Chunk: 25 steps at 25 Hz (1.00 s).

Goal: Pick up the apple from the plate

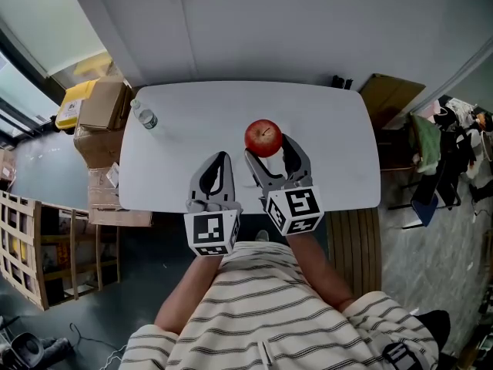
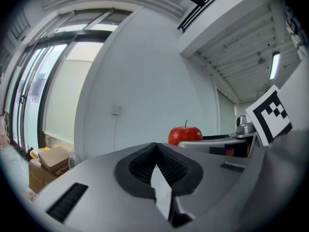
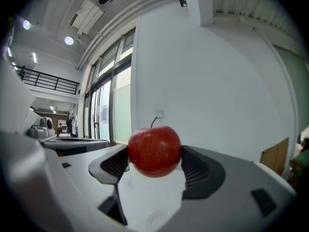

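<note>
Red apple [image 1: 263,136] sits over the middle of the white table [image 1: 339,129] in the head view, pinched between the jaws of the right gripper [image 1: 267,146]. The left gripper [image 1: 220,157] hovers over the table's near edge, its jaws pressed together on nothing. A bottle [image 1: 144,116] stands at the table's far left corner, and boxes [image 1: 100,106] are stacked off the table's left side.

From the left gripper view, the left gripper [image 2: 155,146] shows its two ribbed pads meeting at a point, with nothing between them. The apple [image 2: 185,135] appears beyond them, above the table.

From the right gripper view, the right gripper [image 3: 155,159] clamps the apple [image 3: 154,151] on both sides, stem up, with the fruit raised clear of the table [image 3: 149,202].
</note>
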### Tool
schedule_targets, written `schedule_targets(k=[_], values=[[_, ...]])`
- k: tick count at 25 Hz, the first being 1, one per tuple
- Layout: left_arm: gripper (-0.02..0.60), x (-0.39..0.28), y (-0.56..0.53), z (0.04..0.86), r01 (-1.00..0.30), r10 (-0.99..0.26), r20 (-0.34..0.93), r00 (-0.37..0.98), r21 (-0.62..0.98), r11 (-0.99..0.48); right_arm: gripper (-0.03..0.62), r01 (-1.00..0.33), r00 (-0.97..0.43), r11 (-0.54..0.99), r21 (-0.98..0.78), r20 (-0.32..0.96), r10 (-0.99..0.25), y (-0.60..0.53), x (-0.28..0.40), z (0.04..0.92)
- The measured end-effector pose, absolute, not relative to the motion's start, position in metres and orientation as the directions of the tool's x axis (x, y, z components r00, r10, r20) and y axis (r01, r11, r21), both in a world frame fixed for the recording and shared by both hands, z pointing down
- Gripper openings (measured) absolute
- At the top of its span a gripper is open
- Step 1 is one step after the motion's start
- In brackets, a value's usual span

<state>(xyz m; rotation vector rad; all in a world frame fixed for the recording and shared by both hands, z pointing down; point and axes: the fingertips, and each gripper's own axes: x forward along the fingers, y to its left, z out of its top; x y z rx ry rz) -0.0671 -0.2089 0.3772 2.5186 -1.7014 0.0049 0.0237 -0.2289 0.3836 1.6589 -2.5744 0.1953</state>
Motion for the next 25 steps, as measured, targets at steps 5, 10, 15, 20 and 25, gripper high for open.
schedule_targets(k=[5, 10, 15, 20, 25], values=[[0.005, -0.065, -0.206, 0.376, -0.924, -0.923, 0.06, 0.379, 0.081, -0.374, 0.364, -0.914, -0.407, 0.401, -0.065, 0.121, -0.906, -0.226, 0.027, 0.379], [0.005, -0.064, -0.204, 0.377, -0.924, -0.923, 0.061, 0.379, 0.082, -0.374, 0.364, -0.915, -0.404, 0.399, -0.065, 0.112, -0.908, -0.224, 0.029, 0.377], [0.005, -0.062, -0.202, 0.377, -0.922, -0.922, 0.063, 0.383, 0.086, -0.377, 0.364, -0.915, -0.403, 0.398, -0.067, 0.109, -0.909, -0.221, 0.03, 0.377], [0.005, -0.064, -0.199, 0.378, -0.922, -0.922, 0.064, 0.383, 0.083, -0.377, 0.364, -0.915, -0.403, 0.397, -0.068, 0.11, -0.909, -0.217, 0.03, 0.378], [0.005, -0.065, -0.196, 0.378, -0.923, -0.923, 0.068, 0.38, 0.087, -0.374, 0.364, -0.914, -0.405, 0.4, -0.07, 0.112, -0.907, -0.214, 0.029, 0.379]])
